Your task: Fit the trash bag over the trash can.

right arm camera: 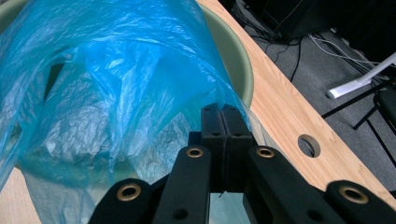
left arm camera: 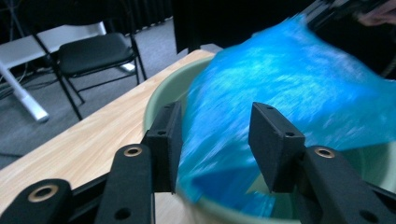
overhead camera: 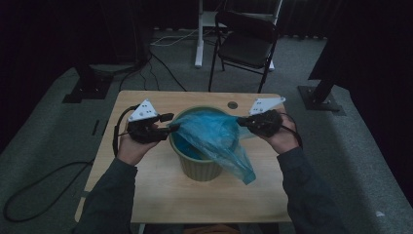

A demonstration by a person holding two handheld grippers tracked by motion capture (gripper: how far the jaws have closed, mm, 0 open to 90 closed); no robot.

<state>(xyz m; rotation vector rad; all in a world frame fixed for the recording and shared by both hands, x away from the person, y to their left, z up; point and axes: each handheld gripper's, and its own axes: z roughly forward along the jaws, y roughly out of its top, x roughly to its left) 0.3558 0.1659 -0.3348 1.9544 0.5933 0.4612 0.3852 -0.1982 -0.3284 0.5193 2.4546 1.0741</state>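
Holding: right gripper (overhead camera: 242,120) clenched on the edge of blue plastic bag (overhead camera: 214,139); right gripper view shows its jaws pressed together with the film pinched between them.
Left gripper: (overhead camera: 171,122) at the left rim of the bin, jaws released and spread; left gripper view shows bag film (left arm camera: 280,93) lying between the pads, not pressed.
Bag location: draped over and into green bin (overhead camera: 197,168), one tail hanging down the bin's front right outer wall toward the tabletop.
Bin location: middle of tabletop (overhead camera: 160,190), upright, mouth partly covered by the bag.
Bin rim: bare along the left in left gripper view (left arm camera: 161,93); bare on the far side in right gripper view (right arm camera: 236,51).
Tabletop edges: far edge just behind the bin, with round hole (overhead camera: 232,105) near the far right corner; the hole also shows beside the right jaws (right arm camera: 308,145).
Open room: bare wood on both sides of the bin and a wide strip in front of it, between the forearms.
Beyond tabletop: folding chair (overhead camera: 246,41) and white stand leg (overhead camera: 198,34) on grey carpet, well apart from the far edge; cables trail on the floor at left.
Writing: no readable lettering on bag, bin or grippers.
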